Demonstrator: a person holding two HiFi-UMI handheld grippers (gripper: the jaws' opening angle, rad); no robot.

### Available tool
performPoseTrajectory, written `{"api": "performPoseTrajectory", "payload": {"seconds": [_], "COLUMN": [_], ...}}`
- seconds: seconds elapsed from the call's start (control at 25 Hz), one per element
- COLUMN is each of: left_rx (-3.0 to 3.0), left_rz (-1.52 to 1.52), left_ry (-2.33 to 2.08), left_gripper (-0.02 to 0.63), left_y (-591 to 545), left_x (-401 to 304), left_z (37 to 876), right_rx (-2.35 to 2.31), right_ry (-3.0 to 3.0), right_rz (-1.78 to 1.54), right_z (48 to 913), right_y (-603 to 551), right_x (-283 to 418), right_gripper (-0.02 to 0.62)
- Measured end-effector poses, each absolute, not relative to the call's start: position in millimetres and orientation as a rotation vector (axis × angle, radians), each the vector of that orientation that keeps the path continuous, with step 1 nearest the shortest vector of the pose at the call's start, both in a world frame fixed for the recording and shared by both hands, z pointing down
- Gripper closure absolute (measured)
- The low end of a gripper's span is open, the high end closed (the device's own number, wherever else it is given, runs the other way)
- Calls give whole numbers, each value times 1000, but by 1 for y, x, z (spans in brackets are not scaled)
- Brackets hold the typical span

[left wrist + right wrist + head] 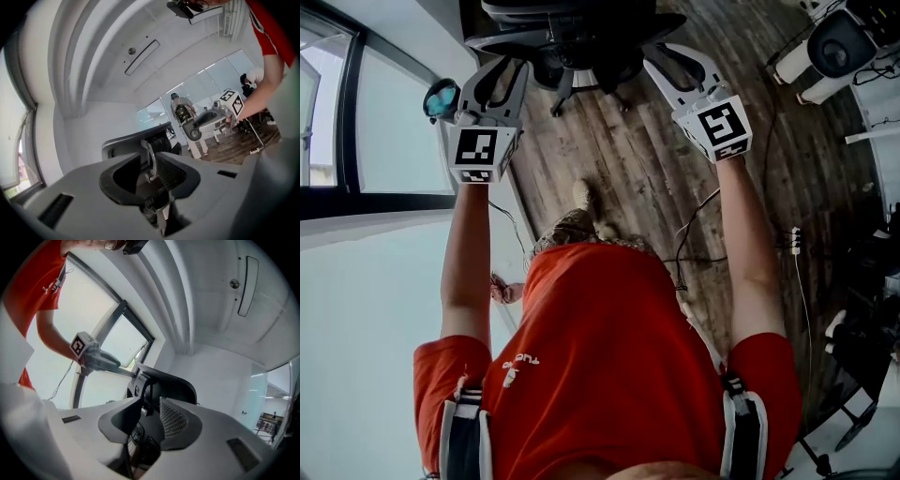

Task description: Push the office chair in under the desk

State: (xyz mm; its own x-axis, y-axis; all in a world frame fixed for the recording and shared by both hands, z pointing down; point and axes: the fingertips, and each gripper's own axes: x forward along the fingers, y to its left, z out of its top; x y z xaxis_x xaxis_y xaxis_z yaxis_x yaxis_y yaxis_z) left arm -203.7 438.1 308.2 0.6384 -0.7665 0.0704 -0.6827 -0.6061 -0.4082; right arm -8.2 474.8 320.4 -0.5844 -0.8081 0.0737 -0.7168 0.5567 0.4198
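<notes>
The office chair point(572, 33) is black and stands at the top of the head view, on the wood floor point(628, 178), right in front of the person; the edge of the picture cuts most of it off. The left gripper point(502, 70) and the right gripper point(667, 58) both reach out to the chair, one on each side, and their tips are at its dark frame; whether they touch it is hard to say.

In the left gripper view the jaws stand a little apart, with a thin shiny bit and dark chair parts showing in the gap; the pads do not seem to squeeze anything. In the right gripper view the jaws are a little apart too, and the black chair shows through the gap, not pinched.

The push looks like it is only starting, or not begun yet; the chair looks like it needs to roll away from the person. No desk can be made out in any view, so how far the chair has to go cannot be told. The chair's wheels are mostly hidden under its seat; the window point(384, 122) is at the left, and cables point(694, 234) lie on the floor near the person.
</notes>
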Motion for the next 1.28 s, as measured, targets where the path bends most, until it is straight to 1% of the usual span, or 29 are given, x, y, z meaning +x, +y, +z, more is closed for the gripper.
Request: {"api": "performPoseTrajectory", "payload": {"seconds": [0.12, 0.36, 0.48, 0.56, 0.72, 1.0, 1.28], "left_rx": [-2482, -2370, -2304, -2253, -2205, -2162, -2101], "left_rz": [-447, -663, -780, -859, -1000, -1211, -1322], "left_ry": [1172, 1138, 1092, 1060, 1020, 809, 676], "left_gripper": [474, 411, 377, 354, 330, 322, 322], "left_y": [416, 361, 332, 313, 281, 249, 228], "left_x": [-214, -235, -244, -253, -271, -268, -265], "left_z": [317, 342, 354, 365, 382, 415, 436], "right_rx": [1218, 1095, 1036, 1013, 961, 786, 619], "right_ry": [-2455, -2289, -2217, -2162, -2060, -1948, -1886], "right_rz": [-510, -521, -500, -485, -452, -406, -319], "right_z": [332, 353, 367, 376, 394, 429, 464], "right_y": [454, 405, 380, 363, 332, 301, 286], "right_x": [1, 21, 32, 44, 62, 67, 67], "right_gripper": [433, 364, 344, 336, 325, 318, 316]}}
